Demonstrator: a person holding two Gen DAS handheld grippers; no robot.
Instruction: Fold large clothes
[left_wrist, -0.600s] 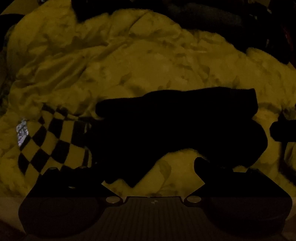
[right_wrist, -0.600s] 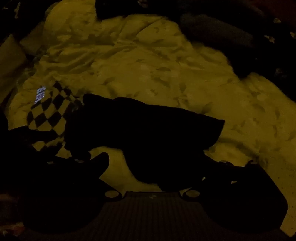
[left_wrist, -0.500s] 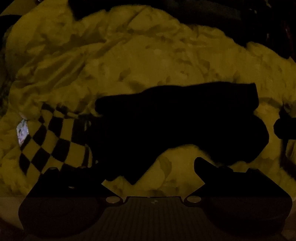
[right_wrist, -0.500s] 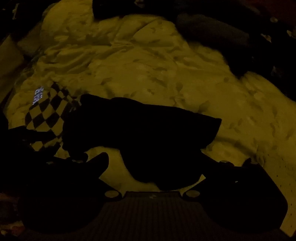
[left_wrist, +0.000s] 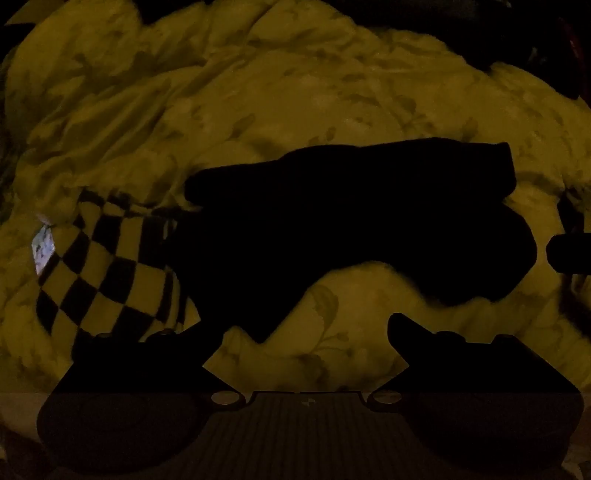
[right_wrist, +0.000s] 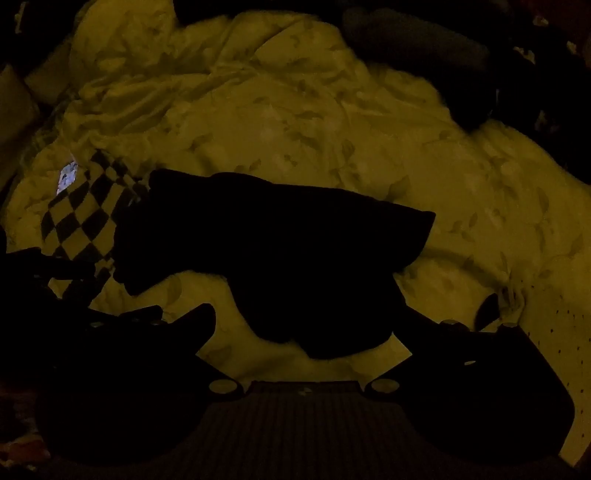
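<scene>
A black garment lies bunched on a yellowish leaf-patterned duvet. My left gripper points down over the garment's near edge, open, with only duvet and a corner of the cloth between its fingers. In the right wrist view the same black garment fills the middle. My right gripper hovers open over its near hem, gripping nothing. The scene is very dark, so folds in the garment are hidden.
A black-and-yellow checkered cloth lies left of the garment, with a small bright label at its far corner. Dark bulky items sit along the far edge of the duvet. A dotted sheet shows at the right.
The black garment sits slightly higher in both views, so both grippers have shifted a little toward its near side. Both stay wide open and the garment lies as before.
</scene>
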